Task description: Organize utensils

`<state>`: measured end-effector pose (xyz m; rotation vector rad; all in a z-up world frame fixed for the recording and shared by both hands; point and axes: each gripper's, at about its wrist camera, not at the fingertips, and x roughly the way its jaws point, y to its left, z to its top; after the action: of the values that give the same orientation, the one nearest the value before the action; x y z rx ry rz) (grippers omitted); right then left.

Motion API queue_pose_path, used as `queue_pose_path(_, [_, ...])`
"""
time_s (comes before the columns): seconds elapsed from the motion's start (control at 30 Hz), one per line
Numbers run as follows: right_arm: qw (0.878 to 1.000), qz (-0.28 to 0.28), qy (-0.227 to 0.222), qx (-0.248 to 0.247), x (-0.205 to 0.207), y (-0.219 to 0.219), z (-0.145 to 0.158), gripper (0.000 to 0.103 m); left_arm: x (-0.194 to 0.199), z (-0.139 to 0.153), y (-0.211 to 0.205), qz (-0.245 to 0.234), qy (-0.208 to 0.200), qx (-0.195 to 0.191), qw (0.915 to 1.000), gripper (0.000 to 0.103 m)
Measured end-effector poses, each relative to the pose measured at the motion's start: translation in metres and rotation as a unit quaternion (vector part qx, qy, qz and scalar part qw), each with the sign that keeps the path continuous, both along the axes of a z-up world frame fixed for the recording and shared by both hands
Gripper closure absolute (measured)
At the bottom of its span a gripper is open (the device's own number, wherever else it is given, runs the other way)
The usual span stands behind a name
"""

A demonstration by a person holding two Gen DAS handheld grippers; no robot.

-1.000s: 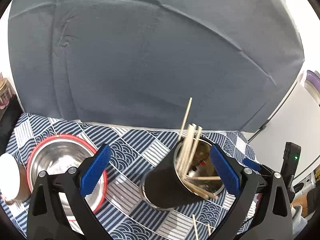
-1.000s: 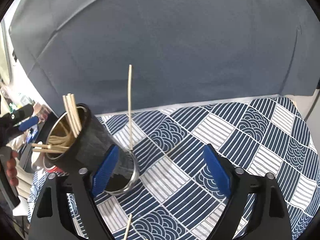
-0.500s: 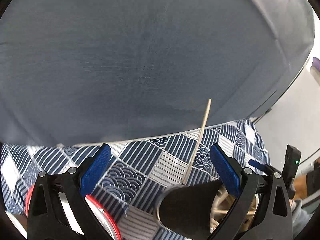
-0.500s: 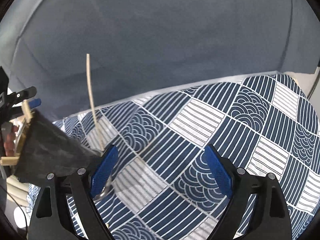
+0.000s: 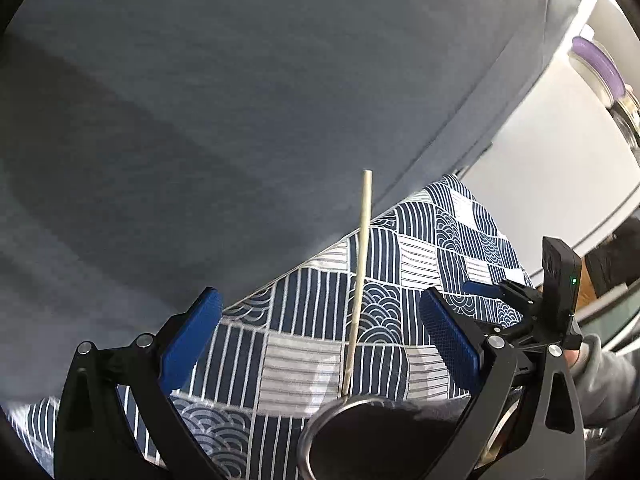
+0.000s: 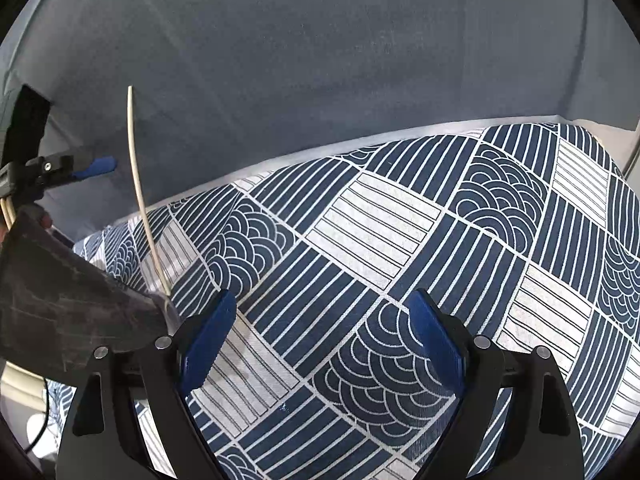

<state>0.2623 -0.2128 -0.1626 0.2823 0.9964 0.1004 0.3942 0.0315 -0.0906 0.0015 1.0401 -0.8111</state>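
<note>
A pale wooden chopstick (image 5: 359, 280) stands near-upright between the left gripper (image 5: 320, 338)'s released jaws; the right gripper (image 6: 320, 338), also released, sits beside it.

In the right wrist view, the blue-and-white patterned tablecloth (image 6: 400, 240) lies bare across the centre and right of the frame, open room for a gripper up to the grey fabric backdrop (image 6: 320, 60) that closes off the top. At the left edge the tipped dark cylindrical utensil holder (image 6: 60, 300) and a thin pale wooden chopstick (image 6: 138, 184) rising beside it block passage. In the left wrist view that chopstick (image 5: 360, 280) stands mid-frame, with the holder's metal rim (image 5: 320, 420) filling the lower centre.
</note>
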Motion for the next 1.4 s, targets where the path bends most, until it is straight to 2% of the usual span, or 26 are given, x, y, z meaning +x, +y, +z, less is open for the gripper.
queue_pose_path(0.13, [1.000,0.003,0.002,0.001,0.002,0.001,-0.004,0.019,0.000,-0.003,-0.011,-0.028,-0.007,-0.011,0.9995,0.013])
queue_pose_path(0.2, [1.000,0.003,0.003,0.001,0.003,0.001,-0.007,0.019,-0.001,-0.004,-0.016,-0.027,-0.010,-0.007,0.9995,0.027])
queue_pose_path(0.27, [1.000,0.001,0.005,0.002,0.003,0.002,-0.010,0.019,-0.001,-0.005,-0.020,-0.027,-0.014,-0.002,0.9995,0.047])
queue_pose_path(0.4, [1.000,-0.002,0.007,0.005,0.004,0.004,-0.016,0.019,0.000,-0.023,-0.039,-0.053,0.015,0.033,0.9980,0.078])
queue_pose_path(0.43, [1.000,-0.001,0.006,0.005,0.003,0.003,-0.014,0.019,0.000,-0.026,-0.040,-0.053,0.022,0.022,0.9981,0.096])
queue_pose_path(0.53, [1.000,0.000,-0.007,0.003,0.000,-0.001,-0.010,0.020,-0.001,-0.027,-0.036,-0.053,0.025,0.006,0.9983,0.098])
queue_pose_path(0.57, [1.000,0.004,-0.011,0.006,-0.001,-0.002,-0.008,0.027,-0.003,-0.025,-0.033,-0.052,0.024,0.006,0.9983,0.098])
queue_pose_path(0.6, [1.000,0.009,-0.013,0.008,-0.001,-0.002,-0.006,0.042,-0.005,-0.023,-0.032,-0.047,0.016,0.009,0.9987,0.098])
queue_pose_path(0.63, [1.000,0.015,-0.011,0.011,-0.001,-0.002,-0.005,0.050,-0.007,-0.019,-0.029,-0.044,0.007,0.008,0.9990,0.098])
queue_pose_path(0.7, [0.999,0.026,-0.011,0.021,-0.002,-0.001,-0.003,0.083,-0.010,-0.010,-0.025,-0.037,-0.007,0.006,0.9993,0.098])
queue_pose_path(0.8, [0.999,0.033,-0.031,0.029,-0.007,0.002,0.008,0.093,-0.017,0.010,-0.014,-0.026,-0.035,0.005,0.9991,0.098])
queue_pose_path(0.93, [0.997,0.041,-0.055,0.031,-0.012,0.012,0.031,0.094,-0.028,0.045,0.007,-0.002,-0.070,-0.004,0.9976,0.098])
queue_pose_path(1.17, [0.987,0.089,-0.132,0.023,-0.021,0.048,0.100,0.095,-0.071,0.129,0.049,0.030,-0.142,-0.027,0.9890,0.098])
queue_pose_path(1.3, [0.977,0.118,-0.174,0.025,-0.032,0.069,0.143,0.095,-0.102,0.164,0.062,0.039,-0.172,-0.035,0.9837,0.098])
queue_pose_path(1.4, [0.971,0.145,-0.189,0.021,-0.041,0.089,0.165,0.095,-0.124,0.179,0.067,0.041,-0.186,-0.043,0.9808,0.098])
